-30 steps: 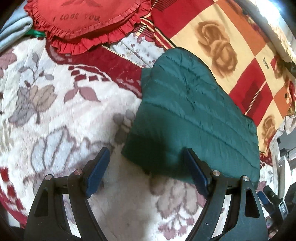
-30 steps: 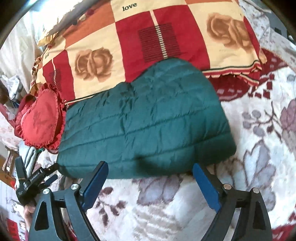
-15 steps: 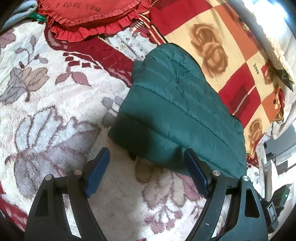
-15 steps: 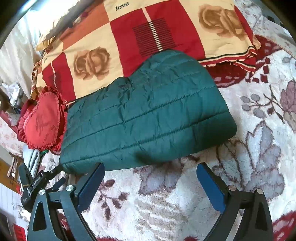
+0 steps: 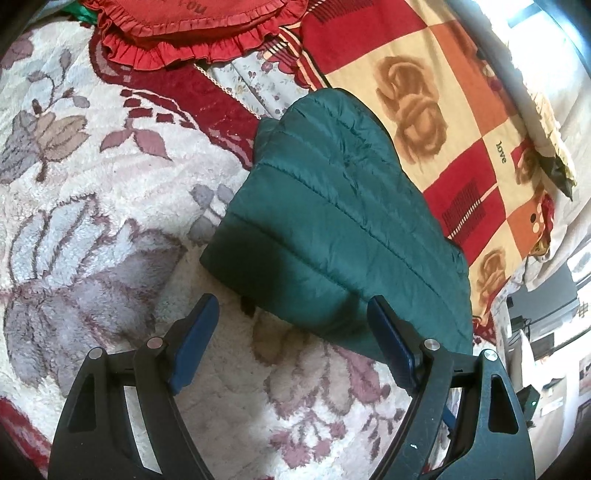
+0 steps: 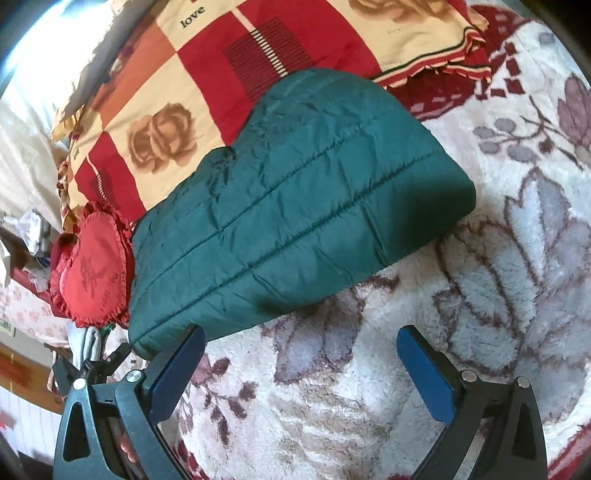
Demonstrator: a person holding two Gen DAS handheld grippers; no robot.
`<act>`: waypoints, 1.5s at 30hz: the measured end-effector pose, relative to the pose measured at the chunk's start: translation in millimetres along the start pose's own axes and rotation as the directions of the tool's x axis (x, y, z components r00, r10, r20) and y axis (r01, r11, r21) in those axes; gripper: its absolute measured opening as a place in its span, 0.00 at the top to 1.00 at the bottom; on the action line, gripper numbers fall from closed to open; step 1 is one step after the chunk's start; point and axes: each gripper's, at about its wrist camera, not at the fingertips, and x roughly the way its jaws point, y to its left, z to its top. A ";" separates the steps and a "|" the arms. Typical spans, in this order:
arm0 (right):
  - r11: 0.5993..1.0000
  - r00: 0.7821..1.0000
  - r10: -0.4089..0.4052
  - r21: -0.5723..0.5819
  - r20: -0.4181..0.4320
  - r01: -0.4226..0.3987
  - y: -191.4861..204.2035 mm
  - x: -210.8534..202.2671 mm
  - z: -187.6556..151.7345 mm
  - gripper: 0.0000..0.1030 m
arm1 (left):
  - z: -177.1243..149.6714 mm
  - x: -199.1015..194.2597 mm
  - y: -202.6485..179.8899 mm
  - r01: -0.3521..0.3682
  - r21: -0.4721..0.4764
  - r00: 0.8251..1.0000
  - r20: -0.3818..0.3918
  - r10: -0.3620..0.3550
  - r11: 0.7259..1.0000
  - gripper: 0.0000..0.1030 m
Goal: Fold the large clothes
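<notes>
**Folded green jacket on the bed, both grippers released**

We see the green quilted jacket (image 5: 343, 236) lying folded in a thick bundle, partly on the fluffy floral blanket (image 5: 96, 206) and partly on the red/orange/cream checked blanket w/ rose prints (image 5: 436, 92). A red heart cushion w/ ruffled edge (image 5: 192, 33) sits well apart from the jacket's far corner in the left view; in the right view the same cushion (image 6: 92, 273) shows just beside the jacket's left end.

Our left gripper (image 5: 291, 328) is released, jaws wide, nothing between the pads; its right finger overlaps the jacket's near edge in the pic, contact unclear. Our right gripper (image 6: 299, 354) has just been opening and stands wide, empty, w/ only floral blanket between its fingers; its left finger is near the jacket's near-left corner.

Near edge of the jacket runs just ahead of both grippers. Open blanket lies to the right of the jacket in the right view and to the left in the left view. Room clutter shows past the bed edge, too small to tell.
</notes>
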 end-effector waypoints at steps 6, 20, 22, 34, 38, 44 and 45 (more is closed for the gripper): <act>0.997 0.998 0.052 0.047 0.025 -0.053 -3.9 4.0 3.0 0.00 | 3.5 5.1 4.7 0.057 -0.065 0.998 -0.009 -0.058 0.996 0.19; 0.983 0.989 0.122 0.125 0.078 -0.131 -7.8 24.3 20.2 0.00 | 11.6 20.9 14.5 0.060 -0.170 0.998 0.010 -0.060 0.984 0.16; 0.986 0.991 0.114 0.115 0.077 -0.122 -5.7 27.8 23.1 0.00 | 12.2 23.3 13.3 0.055 -0.169 0.998 0.015 -0.054 0.984 0.14; 0.988 0.989 0.097 0.106 0.110 -0.109 -1.6 43.2 35.5 0.00 | 13.6 33.2 4.8 0.021 -0.155 0.999 0.033 -0.017 0.988 0.05; 0.988 0.989 0.100 0.104 0.114 -0.111 -0.3 48.2 40.7 0.00 | 15.1 35.8 1.5 0.008 -0.160 0.999 0.032 -0.003 0.987 0.02; 0.986 0.989 0.084 0.130 0.125 -0.100 -0.9 58.9 49.0 0.00 | 24.2 41.7 7.2 0.032 -0.235 0.999 0.026 -0.027 0.972 0.02; 0.986 0.988 0.079 0.138 0.129 -0.096 -1.3 60.1 50.4 0.00 | 25.5 42.2 9.0 0.042 -0.249 0.999 0.027 -0.036 0.968 0.02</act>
